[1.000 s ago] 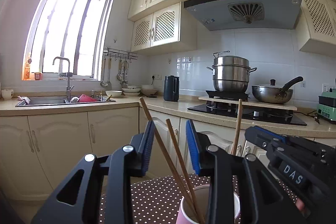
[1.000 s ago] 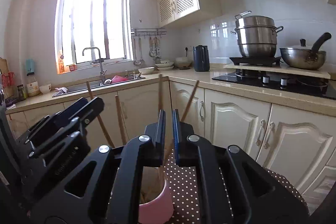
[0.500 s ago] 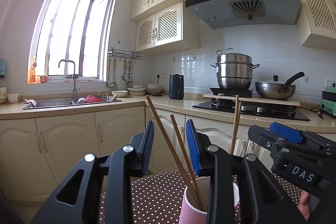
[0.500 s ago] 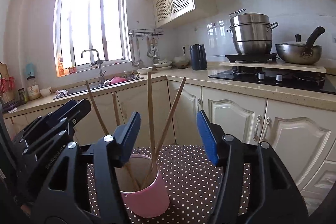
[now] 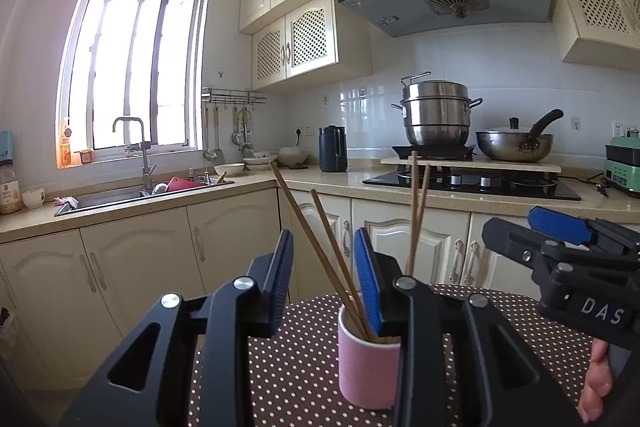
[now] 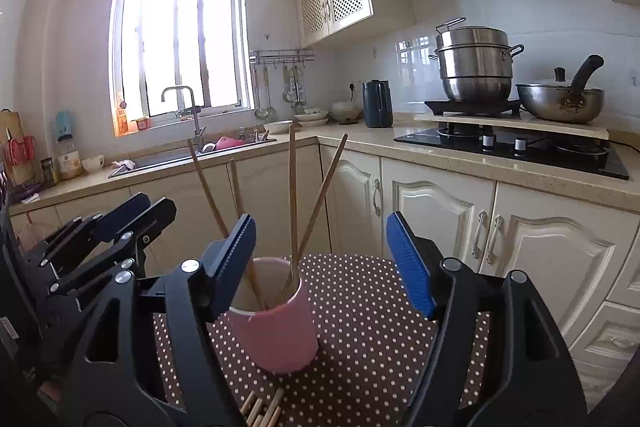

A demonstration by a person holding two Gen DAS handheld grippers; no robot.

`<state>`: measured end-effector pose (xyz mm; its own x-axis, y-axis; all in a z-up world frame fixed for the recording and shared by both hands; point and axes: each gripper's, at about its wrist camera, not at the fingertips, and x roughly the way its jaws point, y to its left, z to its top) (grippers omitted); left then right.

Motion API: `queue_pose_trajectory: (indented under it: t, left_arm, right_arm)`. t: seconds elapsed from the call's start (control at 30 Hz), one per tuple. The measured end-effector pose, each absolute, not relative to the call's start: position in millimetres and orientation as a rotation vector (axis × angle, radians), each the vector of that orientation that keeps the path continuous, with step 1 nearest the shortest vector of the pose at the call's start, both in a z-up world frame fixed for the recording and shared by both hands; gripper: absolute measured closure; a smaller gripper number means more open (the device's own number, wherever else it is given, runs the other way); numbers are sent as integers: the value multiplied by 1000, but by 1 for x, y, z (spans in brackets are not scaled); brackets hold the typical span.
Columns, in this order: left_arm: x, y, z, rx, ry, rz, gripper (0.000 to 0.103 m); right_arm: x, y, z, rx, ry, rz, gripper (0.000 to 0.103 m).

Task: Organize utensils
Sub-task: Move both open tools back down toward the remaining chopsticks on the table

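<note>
A pink cup point(image 5: 366, 367) point(image 6: 276, 331) stands on a brown polka-dot tablecloth point(image 6: 368, 311) and holds several wooden chopsticks point(image 5: 320, 247) point(image 6: 294, 203) that lean outward. My left gripper point(image 5: 324, 279) is open and empty, just left of the cup, with two chopsticks passing between its fingers. My right gripper point(image 6: 322, 263) is wide open and empty, above and behind the cup. It also shows in the left wrist view point(image 5: 560, 239) at the right. More loose chopsticks point(image 6: 262, 409) lie on the cloth at the near edge.
Cream cabinets point(image 5: 228, 239) and a counter run behind the table. A sink with a tap point(image 5: 140, 163) is at the left. A hob carries a steel steamer pot point(image 5: 436, 115) and a wok point(image 5: 516, 143). A dark kettle point(image 5: 332, 149) stands on the counter.
My right gripper, shut on a chopstick over the cup a second ago, has opened wide and drawn back; the chopstick now stands in the cup. My left gripper has pulled back slightly.
</note>
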<state>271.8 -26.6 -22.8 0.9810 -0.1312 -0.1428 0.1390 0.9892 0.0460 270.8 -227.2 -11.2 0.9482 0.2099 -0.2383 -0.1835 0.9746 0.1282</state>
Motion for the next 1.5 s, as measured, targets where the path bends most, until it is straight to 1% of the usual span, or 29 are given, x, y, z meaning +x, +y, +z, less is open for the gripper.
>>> queue_pose_trajectory:
  t: [0.2,0.63,0.73,1.07,1.27,1.4,1.5]
  left_arm:
    - [242,-28,-24,53,166,-176,66]
    - [191,-9,-63,6,367,-219,65]
    - [188,-1,-77,-21,439,-218,65]
    - [182,11,-115,-56,592,-204,65]
    - [180,16,-129,-84,655,-209,65]
    - [183,15,-139,-92,702,-192,65]
    - [183,15,-143,-97,716,-195,65]
  right_arm:
    - [248,-231,-16,118,291,213,30]
    - [211,-243,-52,162,431,159,27]
    - [208,-243,-65,178,476,160,27]
    - [203,-224,-106,148,625,174,27]
    - [203,-216,-111,111,655,156,27]
    - [207,-209,-119,89,728,140,27]
    - [206,-205,-121,97,742,175,27]
